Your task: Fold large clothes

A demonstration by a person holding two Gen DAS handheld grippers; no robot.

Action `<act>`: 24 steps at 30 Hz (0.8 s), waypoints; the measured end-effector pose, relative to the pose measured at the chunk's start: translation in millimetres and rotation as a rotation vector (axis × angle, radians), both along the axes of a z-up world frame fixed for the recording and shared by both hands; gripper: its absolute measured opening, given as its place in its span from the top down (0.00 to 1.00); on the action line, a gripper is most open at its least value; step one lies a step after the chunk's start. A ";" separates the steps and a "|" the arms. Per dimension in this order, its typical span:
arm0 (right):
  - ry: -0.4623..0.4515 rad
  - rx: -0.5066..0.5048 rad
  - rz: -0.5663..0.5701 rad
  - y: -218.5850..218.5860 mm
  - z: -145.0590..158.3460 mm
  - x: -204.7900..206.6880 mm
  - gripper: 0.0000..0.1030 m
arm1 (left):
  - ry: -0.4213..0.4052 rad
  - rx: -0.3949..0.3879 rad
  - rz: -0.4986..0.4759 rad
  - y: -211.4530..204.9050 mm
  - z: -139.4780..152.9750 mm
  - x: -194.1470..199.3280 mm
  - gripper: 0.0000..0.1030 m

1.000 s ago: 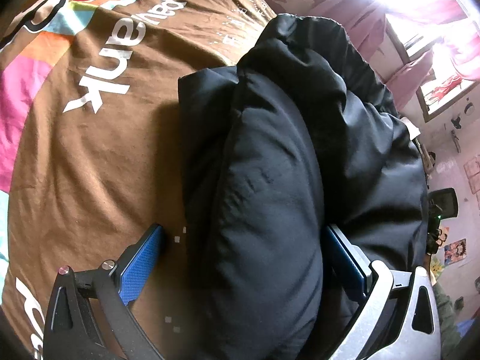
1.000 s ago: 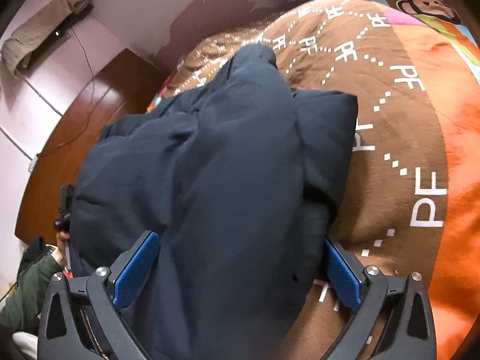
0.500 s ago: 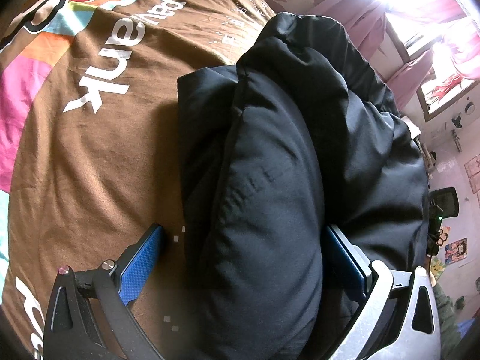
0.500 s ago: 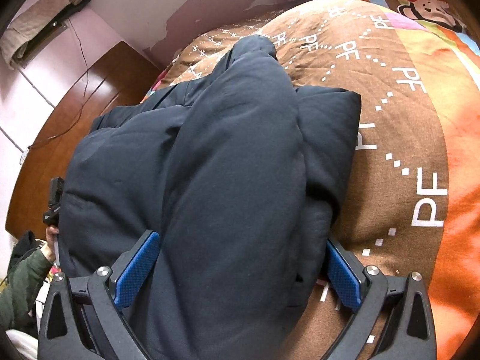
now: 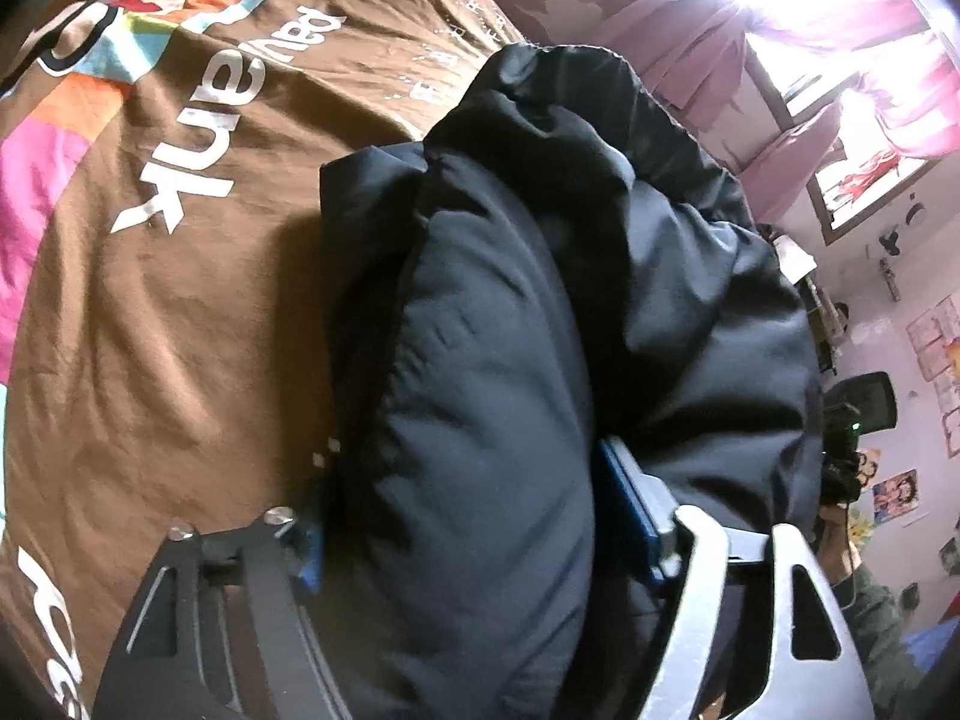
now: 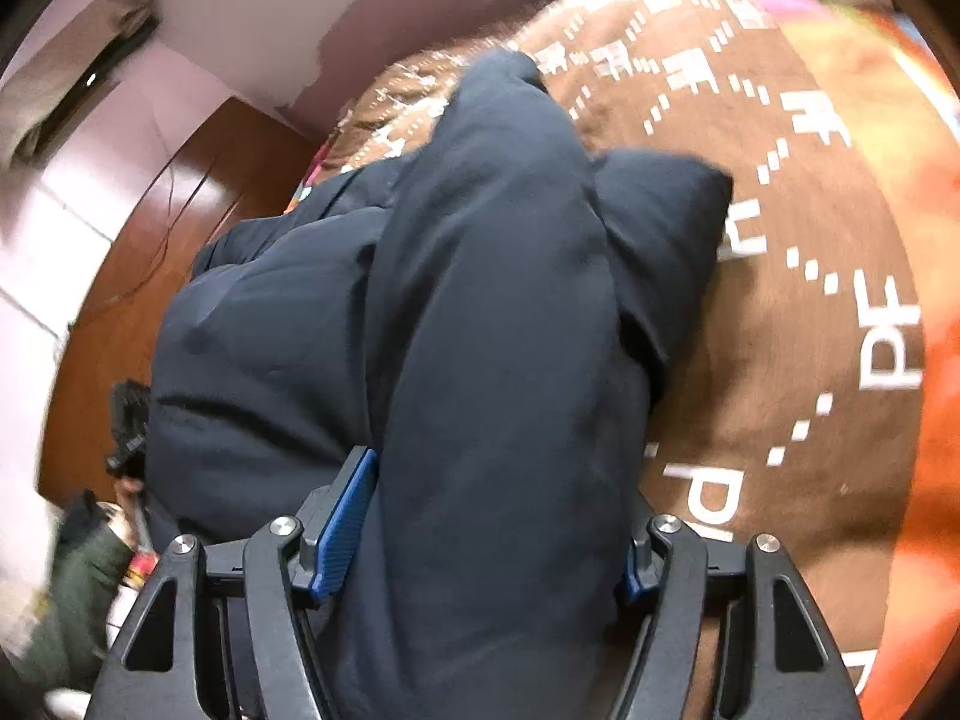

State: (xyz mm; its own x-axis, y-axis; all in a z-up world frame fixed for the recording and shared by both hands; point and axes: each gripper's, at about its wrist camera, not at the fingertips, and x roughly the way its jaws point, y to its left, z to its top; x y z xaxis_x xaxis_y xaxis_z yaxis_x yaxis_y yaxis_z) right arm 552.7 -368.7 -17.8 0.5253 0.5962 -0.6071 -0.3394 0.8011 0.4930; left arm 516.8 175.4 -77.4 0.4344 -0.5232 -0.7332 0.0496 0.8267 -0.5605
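Dark-blue and puffy, folded into a thick long roll: found the coat (image 5: 492, 330) so, lying on the bed (image 5: 180, 330) along one edge, with the brown cover bare toward the middle. In the right view, saw the same coat (image 6: 480, 270) reach the edge of the bed (image 6: 810, 240) next to the brown wood.

Caught the left gripper (image 5: 468, 528) closing around the near end of the roll. Saw both blue pads (image 5: 624, 498) already against the cloth, one on each side, with nothing else between them. Found the right gripper (image 6: 486, 540) doing the same at its own end of the roll, closing, with its pads (image 6: 345, 510) pushed into the padding.

Compared with a second before: then stood fully spread, both pairs of jaws, with the roll only between them. On the left gripper, could then see a strip of brown cover between the outer pad and the coat; now gone, that strip. On the right gripper, had both pads well apart then; now drawn in tight to the cloth. Noticed no shift of the coat itself on the bed. Found the right picture blurred now, sharp before.

Judged from this: reaching finished, gripping begun. Probably meant as a two-ended hold for the next fold or lift. Not yet sure of a firm hold, because of so soft and thick padding.
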 end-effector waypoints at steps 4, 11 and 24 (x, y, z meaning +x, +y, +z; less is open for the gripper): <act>0.014 0.008 -0.019 2.4 -0.1 1.9 0.37 | -0.005 0.000 0.019 -2.8 6.4 -2.4 0.53; -0.042 -0.008 -0.039 10.7 6.0 -14.6 0.61 | -0.060 0.048 0.079 -12.1 21.8 -21.2 0.72; -0.309 -0.105 -0.050 30.9 78.5 -67.4 0.84 | -0.282 0.129 0.053 -87.3 92.6 -43.2 0.86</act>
State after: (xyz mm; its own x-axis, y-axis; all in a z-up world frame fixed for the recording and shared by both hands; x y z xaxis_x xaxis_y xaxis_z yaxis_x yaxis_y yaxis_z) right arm 485.2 -337.8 60.7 0.7212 0.5074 -0.4715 -0.4191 0.8616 0.2863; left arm 473.6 88.2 15.3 0.6539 -0.4051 -0.6390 0.1433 0.8956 -0.4211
